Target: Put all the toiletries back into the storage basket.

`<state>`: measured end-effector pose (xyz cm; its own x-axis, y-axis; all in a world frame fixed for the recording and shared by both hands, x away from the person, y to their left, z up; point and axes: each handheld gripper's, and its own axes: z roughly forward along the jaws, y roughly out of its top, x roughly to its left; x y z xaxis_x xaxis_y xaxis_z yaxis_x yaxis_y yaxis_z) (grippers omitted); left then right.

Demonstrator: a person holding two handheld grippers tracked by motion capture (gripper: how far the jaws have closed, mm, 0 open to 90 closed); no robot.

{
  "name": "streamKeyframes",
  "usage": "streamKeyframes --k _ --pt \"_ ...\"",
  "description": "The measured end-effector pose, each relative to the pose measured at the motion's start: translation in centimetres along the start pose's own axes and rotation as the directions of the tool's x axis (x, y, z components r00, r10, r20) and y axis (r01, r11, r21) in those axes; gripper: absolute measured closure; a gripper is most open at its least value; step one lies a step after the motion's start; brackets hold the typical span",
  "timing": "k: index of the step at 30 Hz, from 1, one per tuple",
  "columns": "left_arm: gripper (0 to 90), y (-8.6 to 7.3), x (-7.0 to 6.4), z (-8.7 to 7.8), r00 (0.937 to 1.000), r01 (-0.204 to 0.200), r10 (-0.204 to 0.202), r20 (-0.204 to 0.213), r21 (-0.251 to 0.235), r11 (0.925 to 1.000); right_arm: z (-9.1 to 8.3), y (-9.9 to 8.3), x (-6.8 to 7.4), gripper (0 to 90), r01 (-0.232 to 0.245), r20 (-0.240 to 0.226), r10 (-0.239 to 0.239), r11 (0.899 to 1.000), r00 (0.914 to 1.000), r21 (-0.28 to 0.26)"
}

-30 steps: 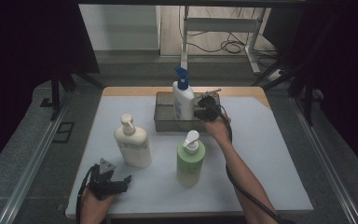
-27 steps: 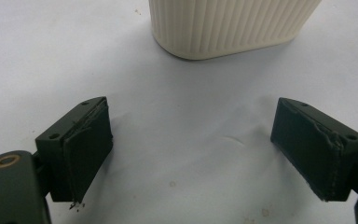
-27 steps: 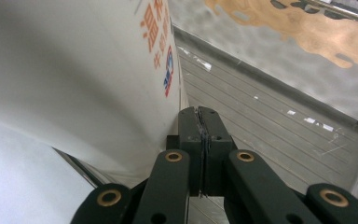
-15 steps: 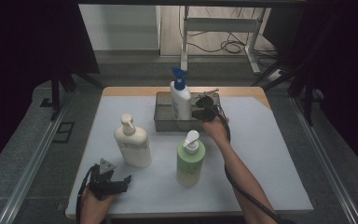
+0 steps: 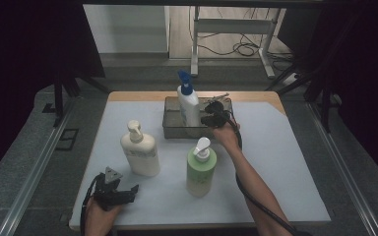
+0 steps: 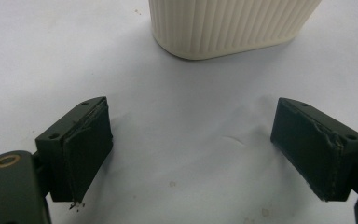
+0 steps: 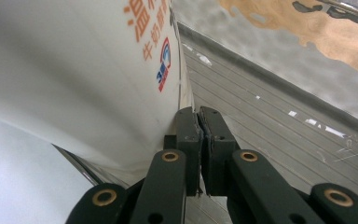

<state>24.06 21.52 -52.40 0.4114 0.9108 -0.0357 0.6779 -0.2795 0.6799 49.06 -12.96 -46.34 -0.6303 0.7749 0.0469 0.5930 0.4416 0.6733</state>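
White bottle [image 7: 74,70] – orange and blue label, unreadable

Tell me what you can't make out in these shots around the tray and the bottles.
- High view: the tray floor behind the blue-pump bottle is hidden, and the bottle labels are too small to read.
- Right gripper view: the bottle's print is cut off by the top edge; the right tongs are shut.
- Left gripper view: the cream bottle is cut off above its base, beyond the open left tongs.

Cream pump bottle [image 5: 139,151] left of green pump bottle [image 5: 200,166]; white table [image 5: 285,162]
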Motion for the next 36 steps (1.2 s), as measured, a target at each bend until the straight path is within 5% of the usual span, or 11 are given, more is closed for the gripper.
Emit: streamKeyframes --k 36 --pt "12.1 0.0 0.0 0.0 1.0000 0.000 0.000 -0.001 0.000 1.0000 0.7 0.2 1.1 86.6 0.020 -0.020 -0.019 0.999 0.9996 0.027"
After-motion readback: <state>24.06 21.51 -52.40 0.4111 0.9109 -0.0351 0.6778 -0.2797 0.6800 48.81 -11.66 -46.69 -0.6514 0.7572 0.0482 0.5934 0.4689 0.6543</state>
